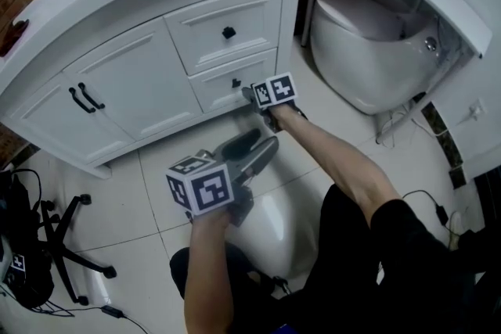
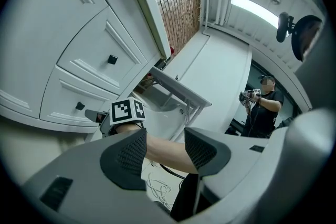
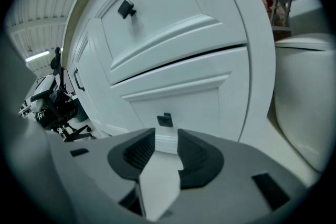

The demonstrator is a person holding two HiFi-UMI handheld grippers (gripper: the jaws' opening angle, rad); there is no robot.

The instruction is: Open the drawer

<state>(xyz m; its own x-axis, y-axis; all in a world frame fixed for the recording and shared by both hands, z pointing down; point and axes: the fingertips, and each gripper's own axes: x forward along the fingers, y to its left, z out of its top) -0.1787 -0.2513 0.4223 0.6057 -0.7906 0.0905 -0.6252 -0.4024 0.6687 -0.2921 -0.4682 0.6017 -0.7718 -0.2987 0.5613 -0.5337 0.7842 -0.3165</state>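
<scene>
The right gripper (image 1: 252, 95) reaches far forward on the outstretched right arm (image 1: 337, 160). It is tilted downward, jaws apart, nothing between them. The left gripper (image 1: 252, 150) is held nearer on the left forearm (image 1: 210, 262), roughly level, jaws apart and seemingly empty.

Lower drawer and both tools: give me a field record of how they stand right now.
lower drawer: closed
knob: black, untouched
right tool: jaws apart, empty, aimed at the knob and just short of it
left tool: jaws apart, empty, held back from the drawers
upper drawer: closed
</scene>
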